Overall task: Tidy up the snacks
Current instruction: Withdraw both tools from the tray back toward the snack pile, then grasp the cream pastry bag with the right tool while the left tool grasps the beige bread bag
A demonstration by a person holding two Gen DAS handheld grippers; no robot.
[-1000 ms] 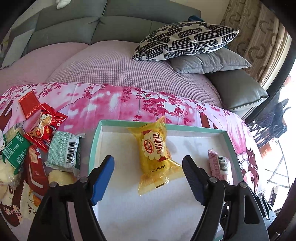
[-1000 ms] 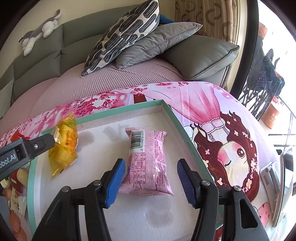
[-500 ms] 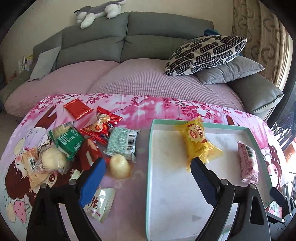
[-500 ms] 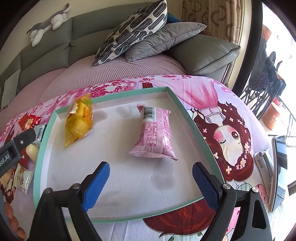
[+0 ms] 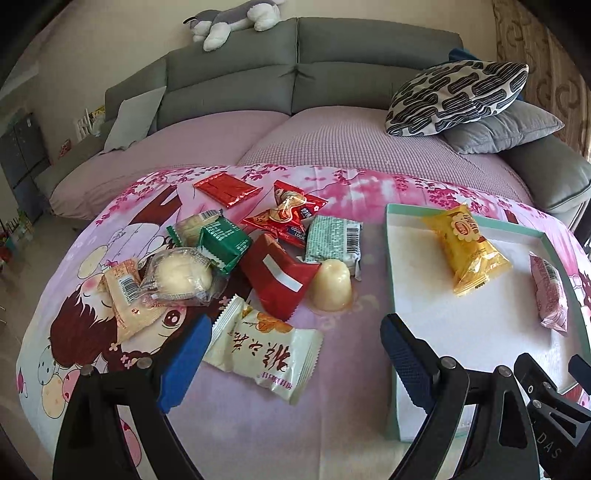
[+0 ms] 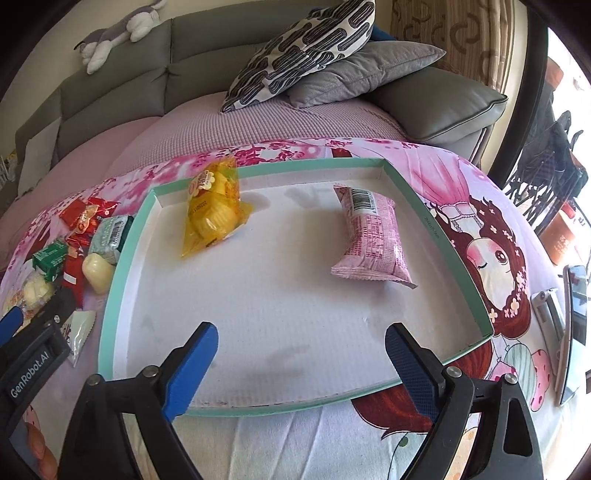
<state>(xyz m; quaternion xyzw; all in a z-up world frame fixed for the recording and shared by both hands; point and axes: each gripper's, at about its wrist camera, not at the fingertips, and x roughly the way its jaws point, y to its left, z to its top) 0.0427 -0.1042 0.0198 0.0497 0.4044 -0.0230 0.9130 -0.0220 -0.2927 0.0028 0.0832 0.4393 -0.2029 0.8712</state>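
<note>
A shallow teal-rimmed white box (image 6: 439,236) (image 5: 392,266) lies on the pink cartoon cloth. In it lie a yellow cake packet (image 6: 212,210) (image 5: 467,247) and a pink packet (image 6: 373,236) (image 5: 550,291). Left of the box is a heap of snacks: a white packet (image 5: 262,349), a red packet (image 5: 277,275), a pale jelly cup (image 5: 330,284), a bun in clear wrap (image 5: 183,278), green packets (image 5: 225,242). My left gripper (image 5: 295,369) is open and empty above the white packet. My right gripper (image 6: 301,369) is open and empty over the box's near edge.
A grey sofa (image 5: 332,74) with a patterned pillow (image 5: 458,96) and a plush dog (image 5: 232,18) stands behind the table. A phone and a metal object (image 6: 569,325) lie at the table's right edge. The left gripper's body (image 6: 29,354) shows at left in the right wrist view.
Both grippers have pulled back and up from the box, and both have opened wider. The left gripper has swung left, over the snack heap. The yellow and pink packets stay in the box.
</note>
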